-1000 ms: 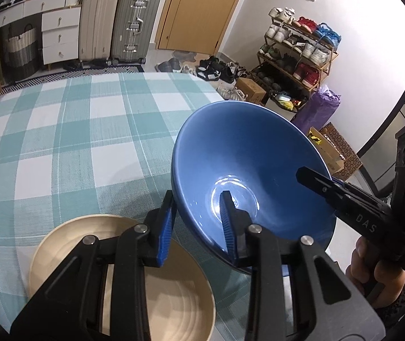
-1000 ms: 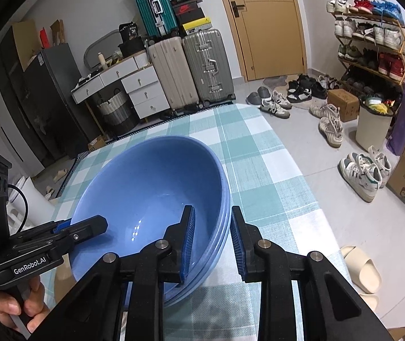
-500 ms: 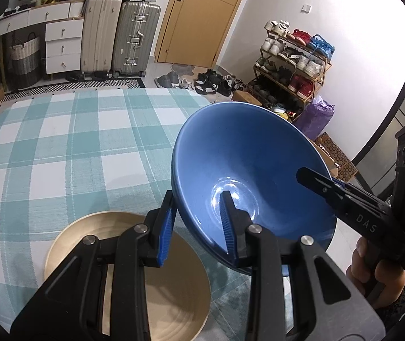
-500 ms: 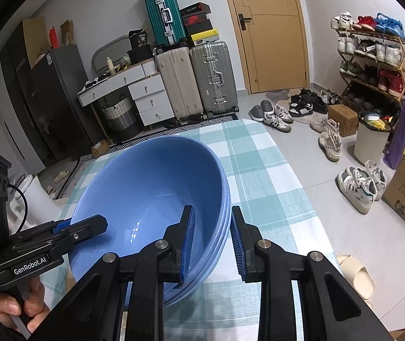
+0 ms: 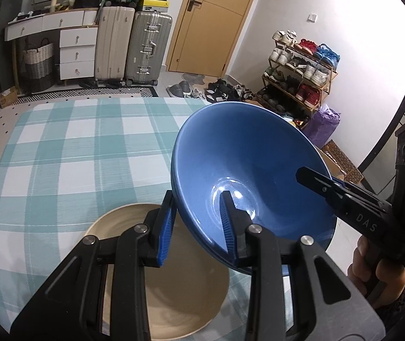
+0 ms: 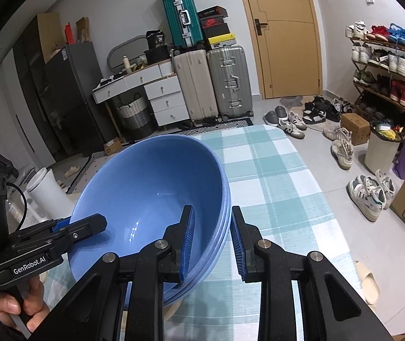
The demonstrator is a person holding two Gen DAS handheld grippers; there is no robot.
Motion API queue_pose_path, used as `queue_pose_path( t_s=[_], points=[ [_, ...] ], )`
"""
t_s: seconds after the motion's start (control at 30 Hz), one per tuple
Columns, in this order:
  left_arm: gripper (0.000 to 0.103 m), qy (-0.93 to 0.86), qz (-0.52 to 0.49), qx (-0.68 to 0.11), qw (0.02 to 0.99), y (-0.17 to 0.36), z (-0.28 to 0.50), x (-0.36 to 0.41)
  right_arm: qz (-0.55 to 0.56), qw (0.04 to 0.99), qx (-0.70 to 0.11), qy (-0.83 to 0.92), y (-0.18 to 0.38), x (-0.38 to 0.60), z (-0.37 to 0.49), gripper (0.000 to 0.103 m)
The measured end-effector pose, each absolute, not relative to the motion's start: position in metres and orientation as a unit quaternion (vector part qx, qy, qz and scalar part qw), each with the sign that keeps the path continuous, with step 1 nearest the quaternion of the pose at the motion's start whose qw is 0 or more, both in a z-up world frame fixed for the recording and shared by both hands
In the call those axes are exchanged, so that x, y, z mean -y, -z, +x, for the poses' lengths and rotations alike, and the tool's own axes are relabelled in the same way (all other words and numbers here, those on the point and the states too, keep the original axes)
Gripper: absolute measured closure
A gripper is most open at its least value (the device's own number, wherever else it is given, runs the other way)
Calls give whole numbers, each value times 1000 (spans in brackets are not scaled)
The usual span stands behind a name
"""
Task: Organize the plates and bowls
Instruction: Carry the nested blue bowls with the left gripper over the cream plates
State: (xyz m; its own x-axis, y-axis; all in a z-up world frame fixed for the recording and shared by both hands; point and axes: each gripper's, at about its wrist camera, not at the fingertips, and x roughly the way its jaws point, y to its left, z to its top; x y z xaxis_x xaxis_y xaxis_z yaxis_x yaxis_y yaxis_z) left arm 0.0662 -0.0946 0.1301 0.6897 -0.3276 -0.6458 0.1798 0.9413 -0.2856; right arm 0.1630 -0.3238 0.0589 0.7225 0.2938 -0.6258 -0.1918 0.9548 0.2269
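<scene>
Blue bowls point(image 5: 247, 167) — stacked, tilted, mouth facing up.

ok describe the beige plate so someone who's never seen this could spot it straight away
Start at the table with the teal and white checked cloth. At its near edge, just beyond the left gripper, lies the beige plate, wide, shallow and ringed with faint circles. Unlike the blue bowls held tilted above it by both grippers, it lies flat on the cloth and is pale cream.
</scene>
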Motion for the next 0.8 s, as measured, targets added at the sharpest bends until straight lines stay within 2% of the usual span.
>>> queue_pose_path(
  t_s=[0.5, 0.8],
  points=[
    [75, 97, -104, -364, 920, -141, 24, 52, 62, 918, -354, -171, -56, 277, 158, 77],
    [75, 73, -109, -373, 918, -128, 18, 31, 54, 908, -370, -188, -40, 254, 166, 77]
  ],
)
